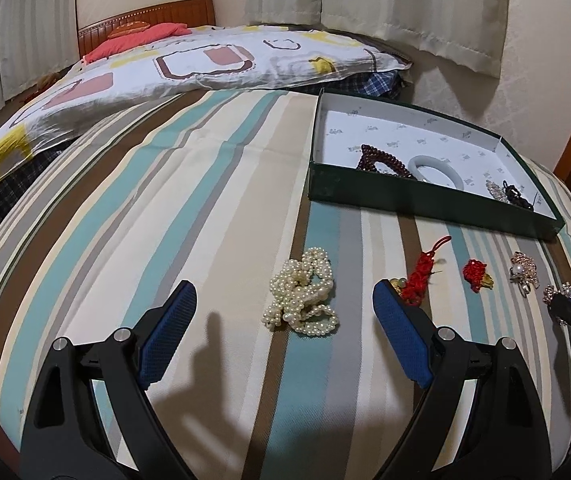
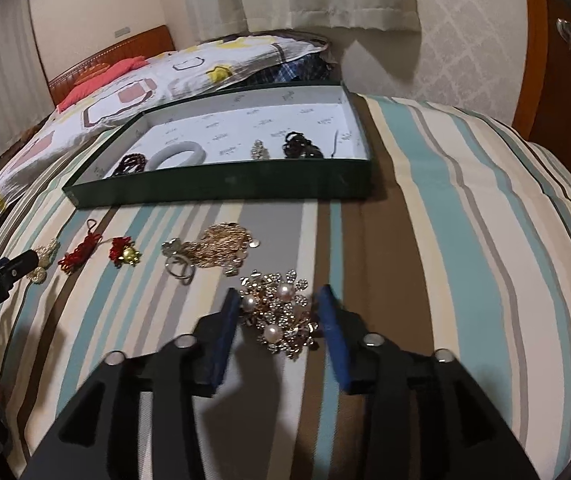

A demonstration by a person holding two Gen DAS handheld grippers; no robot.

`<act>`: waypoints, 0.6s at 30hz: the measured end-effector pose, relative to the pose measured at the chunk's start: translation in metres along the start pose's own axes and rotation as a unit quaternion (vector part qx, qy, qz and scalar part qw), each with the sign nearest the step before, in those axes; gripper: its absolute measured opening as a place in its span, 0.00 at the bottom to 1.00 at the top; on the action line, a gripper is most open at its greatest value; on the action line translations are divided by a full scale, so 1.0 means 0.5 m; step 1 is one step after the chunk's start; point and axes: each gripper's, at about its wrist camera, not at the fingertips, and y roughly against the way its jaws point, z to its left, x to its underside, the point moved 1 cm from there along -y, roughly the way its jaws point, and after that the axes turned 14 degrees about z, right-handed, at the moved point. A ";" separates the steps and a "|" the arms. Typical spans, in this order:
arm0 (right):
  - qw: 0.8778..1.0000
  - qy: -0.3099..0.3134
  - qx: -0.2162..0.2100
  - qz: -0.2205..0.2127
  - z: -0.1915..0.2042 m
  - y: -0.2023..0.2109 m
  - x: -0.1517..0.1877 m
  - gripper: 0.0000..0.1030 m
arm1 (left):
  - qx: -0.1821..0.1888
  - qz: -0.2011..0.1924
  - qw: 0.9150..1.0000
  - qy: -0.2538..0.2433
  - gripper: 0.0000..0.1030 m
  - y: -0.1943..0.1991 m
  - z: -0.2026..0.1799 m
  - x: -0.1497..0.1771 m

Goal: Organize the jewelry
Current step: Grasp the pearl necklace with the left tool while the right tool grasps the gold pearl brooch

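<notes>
Jewelry lies scattered on the striped bedspread (image 1: pixel 213 184) in front of you. Your right gripper (image 2: pixel 281 312) straddles a pearl-and-rhinestone brooch (image 2: pixel 279 314), its blue pads just beside the piece on either side, not clamped on it. Your left gripper (image 1: pixel 285 308) hangs wide open and empty, with the pearl strand heap (image 1: pixel 305 296) lying between its fingers. At two o'clock from the pearls, the green box (image 1: pixel 425 196) holds a pale bangle (image 1: pixel 435 166) and dark beads (image 1: pixel 381 160). Two red knot charms (image 1: pixel 419 276) sit at three o'clock from the pearls.
</notes>
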 end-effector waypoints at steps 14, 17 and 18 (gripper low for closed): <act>1.000 0.023 0.013 -0.003 0.021 0.005 0.015 0.32 | 0.010 0.025 0.999 -0.021 0.31 -0.028 -0.003 -0.003; 1.000 0.026 0.013 -0.013 0.025 0.016 0.016 0.24 | 0.013 0.024 0.999 -0.028 0.25 -0.028 -0.007 -0.004; 0.999 0.027 0.010 -0.016 0.026 0.020 0.014 0.20 | 0.015 0.024 0.999 -0.028 0.24 -0.028 -0.007 -0.004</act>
